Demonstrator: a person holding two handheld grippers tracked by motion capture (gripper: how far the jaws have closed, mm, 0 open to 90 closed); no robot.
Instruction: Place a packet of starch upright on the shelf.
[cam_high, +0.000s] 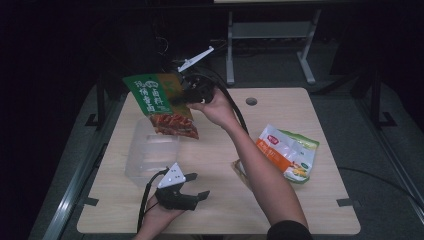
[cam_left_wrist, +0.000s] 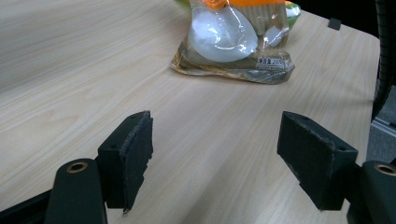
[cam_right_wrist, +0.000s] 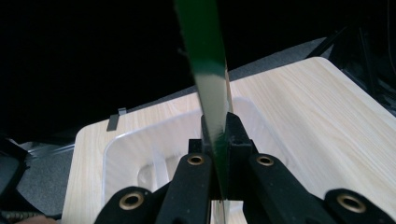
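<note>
Green snack packet is held clamped in the right tool above the clear plastic tub, not yet lowered in, while the left tool is kept spread and unloaded over the bench, and the orange packet is judged still to be packed.

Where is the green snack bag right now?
In the high view, the green snack bag hangs in the air, pinched by the right claw, above the clear plastic box at the table's left.
</note>
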